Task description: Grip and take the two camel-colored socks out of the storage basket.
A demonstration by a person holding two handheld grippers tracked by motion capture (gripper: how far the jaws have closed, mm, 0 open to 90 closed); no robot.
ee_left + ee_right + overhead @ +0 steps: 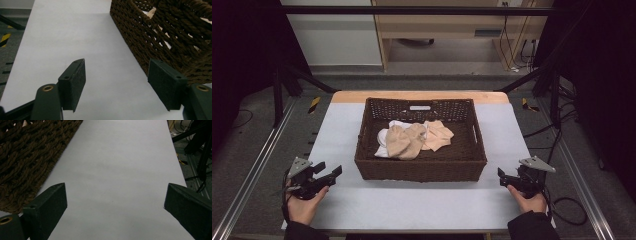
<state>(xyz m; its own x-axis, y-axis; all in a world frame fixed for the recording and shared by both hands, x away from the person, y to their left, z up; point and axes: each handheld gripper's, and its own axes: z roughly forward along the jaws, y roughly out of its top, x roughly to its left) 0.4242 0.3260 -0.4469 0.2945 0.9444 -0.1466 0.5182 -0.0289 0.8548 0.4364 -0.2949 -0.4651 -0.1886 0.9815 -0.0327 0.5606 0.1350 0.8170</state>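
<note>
A brown woven basket (421, 165) is placed in the middle of the table (412, 205), closer to its far edge. Inside the basket, beige cloths (409, 140) are piled on a white cloth (383, 148), near the middle of its bottom.

The left gripper (326, 176) is held near the front left corner of the table, just beside the front left corner of the basket but apart from it. Its jaws are seen wide apart in the left gripper view, and only the bare table surface is found between them; the basket wall (160, 37) is seen at the right of that view.

The right gripper (504, 178) is held near the front right corner of the table, beside the front right corner of the basket and not touching it. Its jaws are also spread apart, with nothing between them.
</note>
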